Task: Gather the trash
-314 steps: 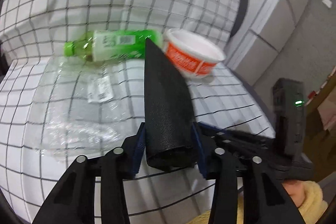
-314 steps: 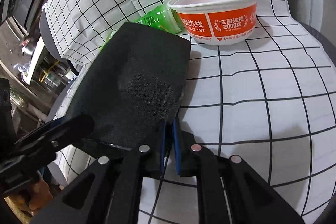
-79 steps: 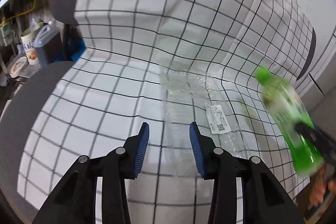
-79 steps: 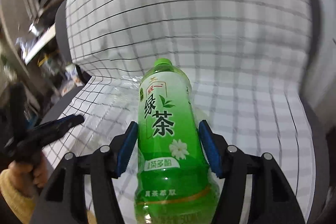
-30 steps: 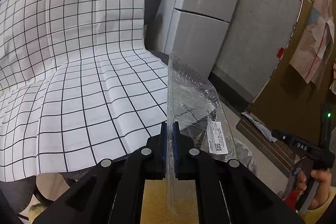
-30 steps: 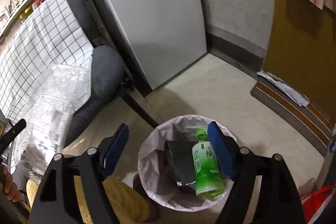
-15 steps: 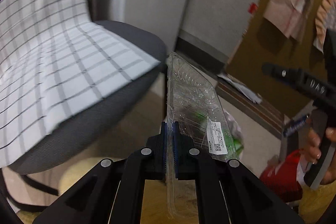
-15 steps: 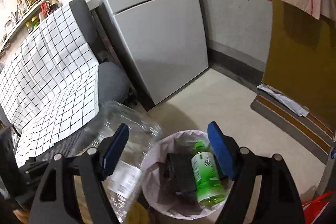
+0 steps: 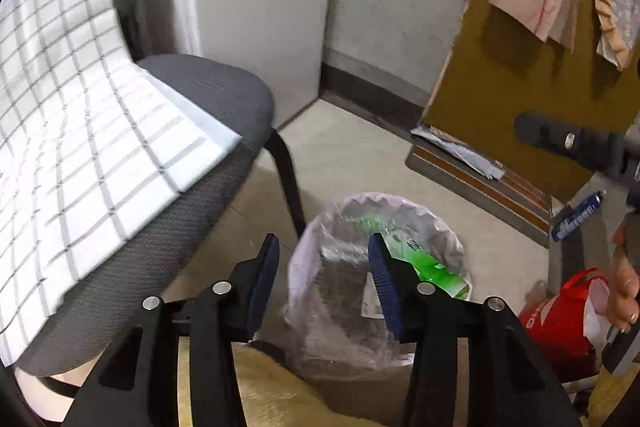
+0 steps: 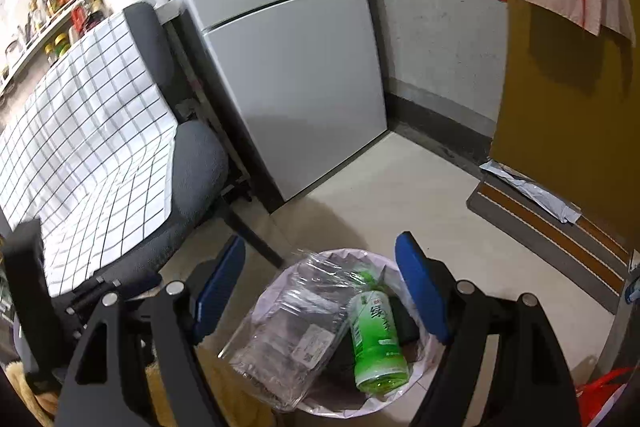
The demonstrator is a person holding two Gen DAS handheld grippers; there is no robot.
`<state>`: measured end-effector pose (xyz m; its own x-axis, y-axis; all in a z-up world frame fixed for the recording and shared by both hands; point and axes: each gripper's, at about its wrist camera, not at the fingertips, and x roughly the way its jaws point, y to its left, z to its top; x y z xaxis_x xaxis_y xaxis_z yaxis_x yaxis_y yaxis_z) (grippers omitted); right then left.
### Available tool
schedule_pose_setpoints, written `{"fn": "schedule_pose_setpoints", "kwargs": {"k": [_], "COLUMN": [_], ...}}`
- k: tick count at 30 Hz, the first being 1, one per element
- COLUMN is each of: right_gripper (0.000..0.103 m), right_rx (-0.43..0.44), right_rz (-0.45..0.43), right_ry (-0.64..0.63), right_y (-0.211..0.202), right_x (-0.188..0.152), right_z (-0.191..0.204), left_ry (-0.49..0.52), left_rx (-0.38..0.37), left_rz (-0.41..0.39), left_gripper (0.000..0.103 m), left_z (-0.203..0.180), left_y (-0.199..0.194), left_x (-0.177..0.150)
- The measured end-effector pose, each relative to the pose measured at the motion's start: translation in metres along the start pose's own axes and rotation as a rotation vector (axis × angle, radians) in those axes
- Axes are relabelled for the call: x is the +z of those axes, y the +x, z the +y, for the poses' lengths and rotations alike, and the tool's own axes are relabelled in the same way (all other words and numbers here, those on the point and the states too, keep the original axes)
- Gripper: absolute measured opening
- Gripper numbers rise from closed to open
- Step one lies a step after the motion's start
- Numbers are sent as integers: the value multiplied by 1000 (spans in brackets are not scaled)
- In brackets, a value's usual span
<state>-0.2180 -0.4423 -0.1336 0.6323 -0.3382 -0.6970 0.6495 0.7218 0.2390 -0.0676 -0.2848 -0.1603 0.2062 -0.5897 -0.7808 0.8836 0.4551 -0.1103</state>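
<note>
Down on the floor by the chair, the trash bin (image 10: pixel 416 383) with its pale pinkish liner holds the lot. The clear plastic package (image 10: pixel 288 339) lies slanted across the bin's near-left rim, its long axis running from the lower left outside the rim up toward the bin's middle, so one end hangs out over the edge. It is crinkled, see-through film with a small white sticker bearing a printed code; the print is too small to read. In the left wrist view the same clear plastic package (image 9: pixel 340 291) covers most of the bin mouth.

Beside it the green bottle (image 10: pixel 376 339) lies on its side in the bin, cap end toward the far rim and base toward the camera. Its label is green and white with large Chinese characters, 绿茶. A black item (image 10: pixel 406 323) sits under and just right of the bottle.

The left gripper (image 9: pixel 322 277) hangs over the bin with its blue-padded jaws spread apart and nothing between them. The right gripper (image 10: pixel 320 293) is likewise gaping wide above the bin, holding nothing.

The grey chair (image 10: pixel 196 163) with its checked cloth (image 10: pixel 88 143) stands to the left, a white fridge (image 10: pixel 288 67) behind, and a red bag (image 9: pixel 560 323) sits on the floor at right
</note>
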Motion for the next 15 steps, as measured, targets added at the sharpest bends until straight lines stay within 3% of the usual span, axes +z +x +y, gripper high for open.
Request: {"fn": "schedule_pose_setpoints", "kwargs": {"k": [5,8,12,15], "right_gripper": [76,84,97,97], "right_rx": [15,26,59,77], "right_rz": [52,85,102,89], "right_ry": [-64,-93,-160,-195], "right_y": [4,0,-18,-33], "right_x": [-6,-8,-7,-2], "right_z": [24,36,60,75], "left_ry": [-43,-55,-95,-133], "left_rx": [66,116,163,190], "left_rz": [-38,-54,-67,-63], "left_gripper": [74,87,89,89], "left_z": [23,34,47,58], "left_y": [-28,-50,-79,-103], "left_x": [-1,-1,1,3]}}
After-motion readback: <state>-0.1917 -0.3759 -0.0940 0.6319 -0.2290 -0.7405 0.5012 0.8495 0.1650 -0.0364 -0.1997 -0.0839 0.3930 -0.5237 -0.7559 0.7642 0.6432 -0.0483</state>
